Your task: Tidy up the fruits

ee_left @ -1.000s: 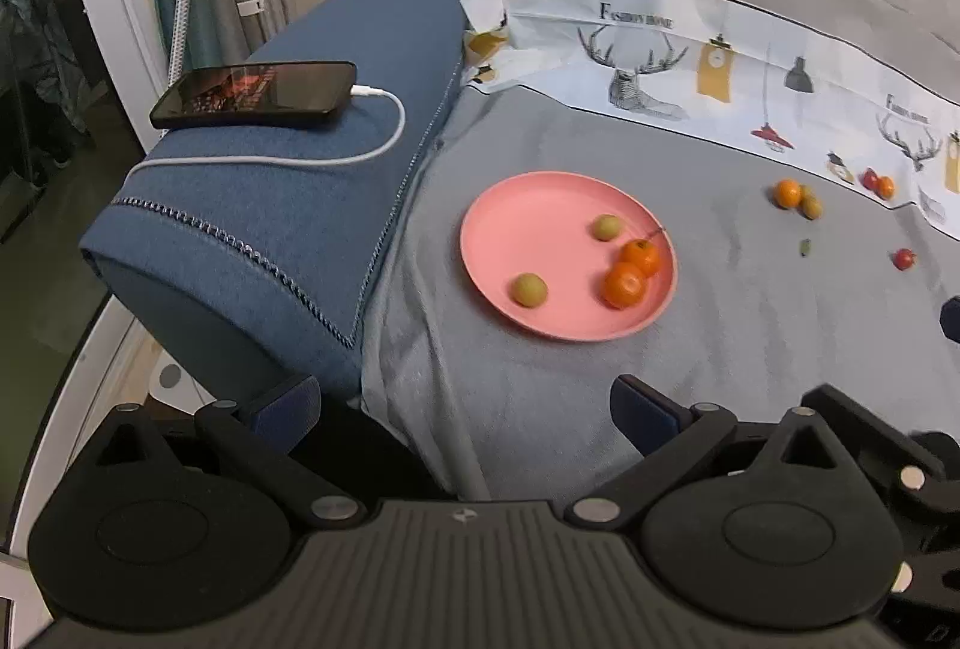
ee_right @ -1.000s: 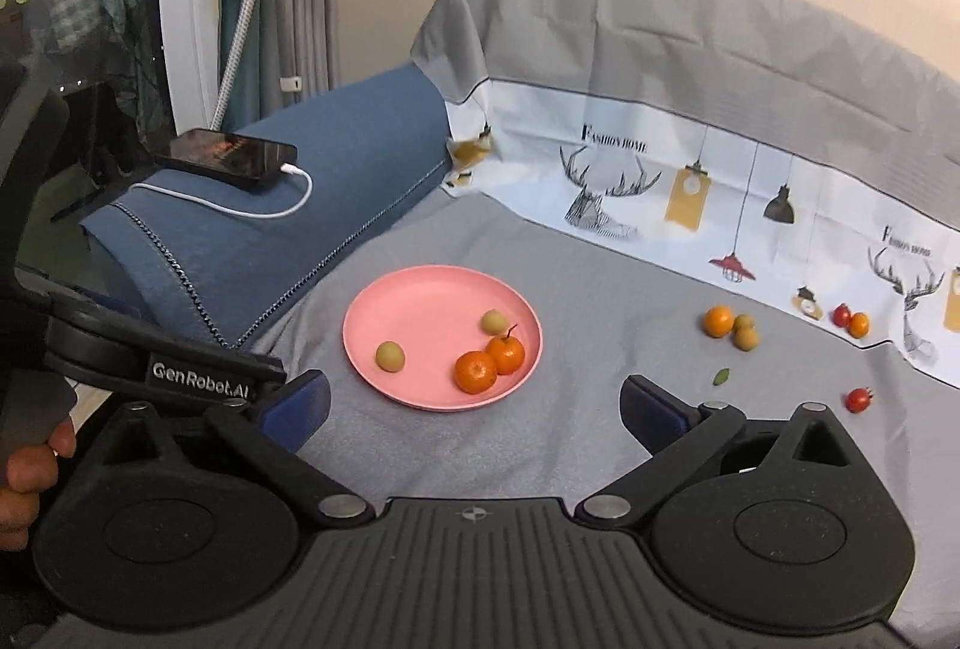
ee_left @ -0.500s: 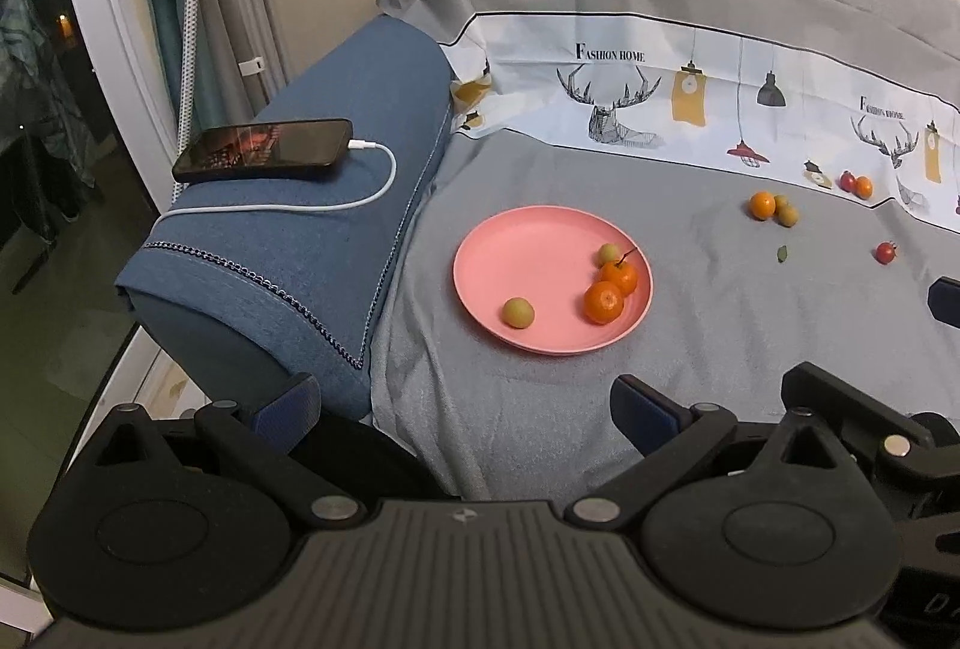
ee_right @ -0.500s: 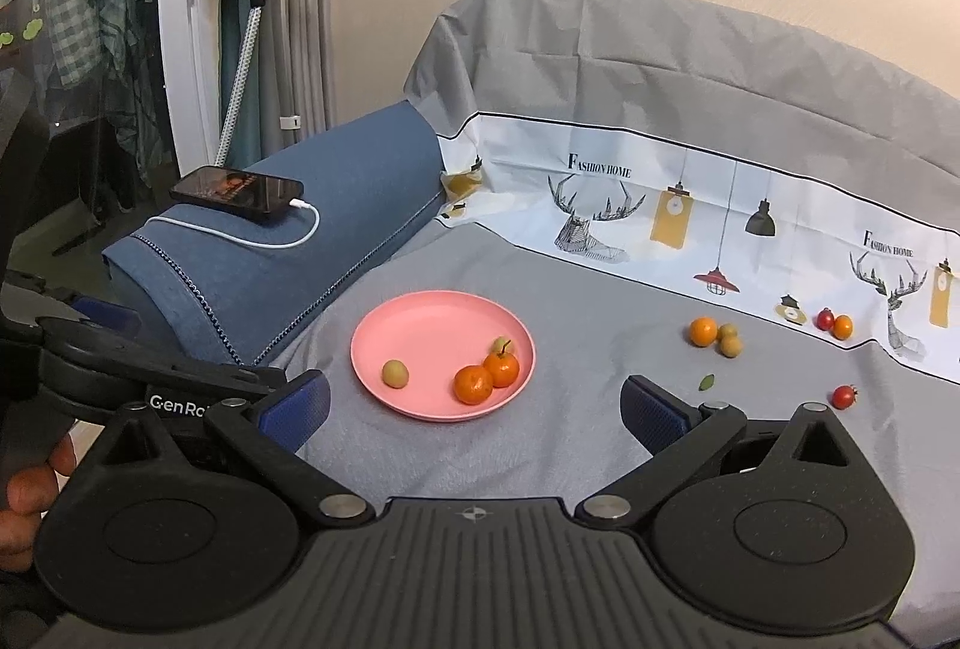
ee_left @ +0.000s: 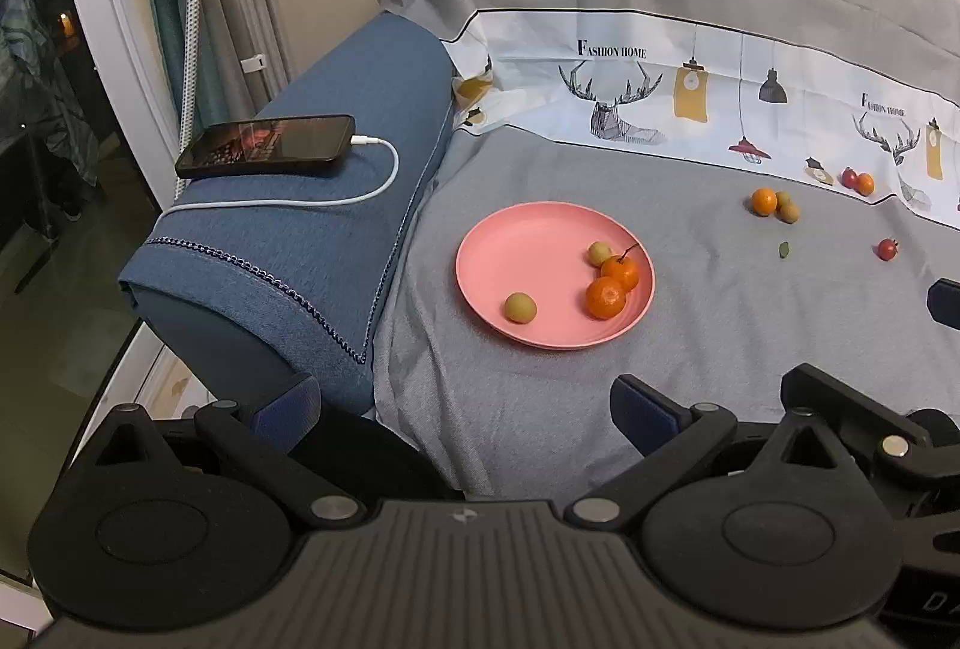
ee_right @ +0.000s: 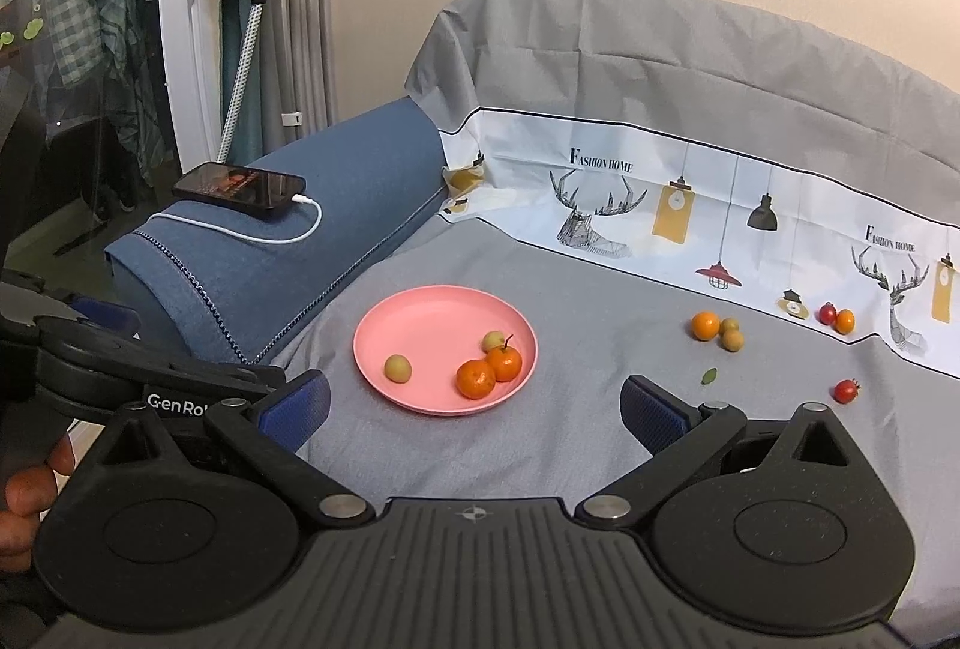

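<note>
Pink plate (ee_left: pixel 522 259) smooth matt plastic; grey cover (ee_left: pixel 720 301) woven cloth; phone (ee_left: pixel 267 146) glossy.

Pink plate (ee_left: pixel 498 259) on grey cloth (ee_left: pixel 720 349), holding two oranges (ee_left: pixel 606 298) touching and two yellow-green fruits (ee_left: pixel 519 307) apart. Beyond: orange with two greenish fruits (ee_left: pixel 774 203), loose leaf (ee_left: pixel 783 249), lone red fruit (ee_left: pixel 887 248). Phone (ee_left: pixel 267 146) with white cable (ee_left: pixel 384 181) on blue armrest (ee_left: pixel 312 241). Left gripper (ee_left: pixel 465 406) spread wide, empty.
</note>
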Tool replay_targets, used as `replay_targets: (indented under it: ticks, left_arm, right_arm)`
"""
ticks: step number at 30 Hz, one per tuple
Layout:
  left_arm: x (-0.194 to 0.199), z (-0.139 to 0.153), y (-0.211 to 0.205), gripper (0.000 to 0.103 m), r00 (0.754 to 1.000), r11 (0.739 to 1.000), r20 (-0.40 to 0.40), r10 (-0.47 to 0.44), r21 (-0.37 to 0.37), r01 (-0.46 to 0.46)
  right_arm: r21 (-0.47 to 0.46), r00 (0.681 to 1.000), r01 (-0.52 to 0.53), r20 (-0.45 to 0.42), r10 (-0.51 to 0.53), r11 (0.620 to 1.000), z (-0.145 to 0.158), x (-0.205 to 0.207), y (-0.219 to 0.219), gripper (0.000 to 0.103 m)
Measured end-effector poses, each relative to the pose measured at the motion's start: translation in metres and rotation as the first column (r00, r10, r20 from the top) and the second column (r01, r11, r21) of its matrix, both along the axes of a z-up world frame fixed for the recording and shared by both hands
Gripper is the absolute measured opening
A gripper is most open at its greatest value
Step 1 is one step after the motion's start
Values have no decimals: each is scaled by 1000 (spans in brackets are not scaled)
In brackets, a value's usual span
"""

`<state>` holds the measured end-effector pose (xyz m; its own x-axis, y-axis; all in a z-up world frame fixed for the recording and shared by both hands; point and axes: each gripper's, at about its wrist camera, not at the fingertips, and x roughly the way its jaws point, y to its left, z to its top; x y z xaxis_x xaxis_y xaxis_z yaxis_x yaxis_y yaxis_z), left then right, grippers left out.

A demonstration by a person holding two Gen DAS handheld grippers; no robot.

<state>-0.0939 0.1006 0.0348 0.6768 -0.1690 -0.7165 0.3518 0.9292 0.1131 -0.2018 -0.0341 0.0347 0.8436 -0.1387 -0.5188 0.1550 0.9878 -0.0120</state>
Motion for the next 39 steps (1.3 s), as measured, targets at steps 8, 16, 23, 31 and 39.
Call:
replay_targets:
  ticks: [8, 16, 23, 31, 39]
  left_arm:
    - [2, -1, 1, 103, 1000, 1000, -6, -1, 4, 1]
    - [4, -4, -2, 103, 1000, 1000, -14, -2, 13, 2]
    - [7, -6, -4, 103, 1000, 1000, -24, -2, 22, 3]
    - [12, -12, -8, 103, 999, 999, -40, -2, 38, 3]
    - [20, -20, -16, 103, 998, 998, -62, -5, 68, 9]
  right_arm:
    - [6, 1000, 2, -8, -2, 1000, -2, 2, 0, 102]
    - [15, 1000, 1, -17, -1, 1000, -4, 5, -2, 102]
    - [25, 1000, 2, -29, -1, 1000, -7, 8, -4, 102]
    - [44, 999, 9, -45, -7, 999, -12, 12, -9, 102]
    - [71, 998, 20, -64, -16, 997, -21, 20, -18, 102]
